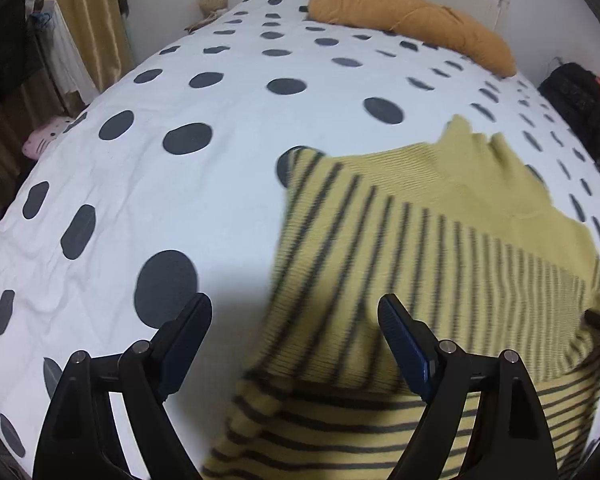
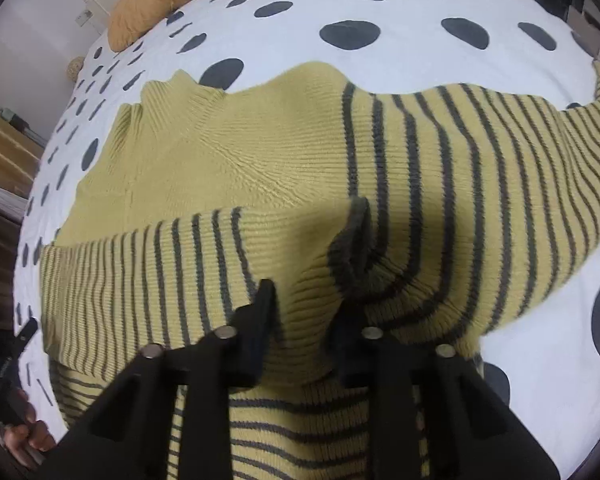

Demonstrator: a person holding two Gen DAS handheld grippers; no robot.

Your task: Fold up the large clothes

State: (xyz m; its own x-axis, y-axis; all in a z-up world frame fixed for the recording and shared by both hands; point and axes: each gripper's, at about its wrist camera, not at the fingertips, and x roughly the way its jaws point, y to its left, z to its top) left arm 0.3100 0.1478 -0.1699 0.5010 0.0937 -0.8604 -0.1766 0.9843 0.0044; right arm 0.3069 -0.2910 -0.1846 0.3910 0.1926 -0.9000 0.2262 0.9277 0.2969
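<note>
Yellow ribbed knit with thin dark stripes fills both views: a large striped yellow sweater [image 2: 260, 184] lies on a bed under a white cover with big dark grey dots [image 1: 228, 128], its plain yellow collar end pointing toward the head of the bed, where a long mustard-orange bolster pillow [image 1: 412, 24] rests.

The right hand-held gripper [image 2: 306, 300] has its black jaws drawn close together with a bunched ridge of the sweater pinched between them; a dark-edged fold of knit puckers up just beyond the fingertips. The left hand-held gripper [image 1: 294, 320] stands wide apart and holds nothing: its left finger hangs over bare cover, its right finger, with a blue pad, over the sweater's edge, and neither presses on the cloth.

Only the left wrist view shows the near side edge of the bed, gold curtains [image 1: 84, 20] and a pink soft toy [image 1: 44, 140] beside it. Only the right wrist view shows a person's fingers [image 2: 24, 436] at the lower left corner, wrapped around something dark.

The sweater in the left view is smeared by motion blur, and its lower part runs out of frame in both views.
</note>
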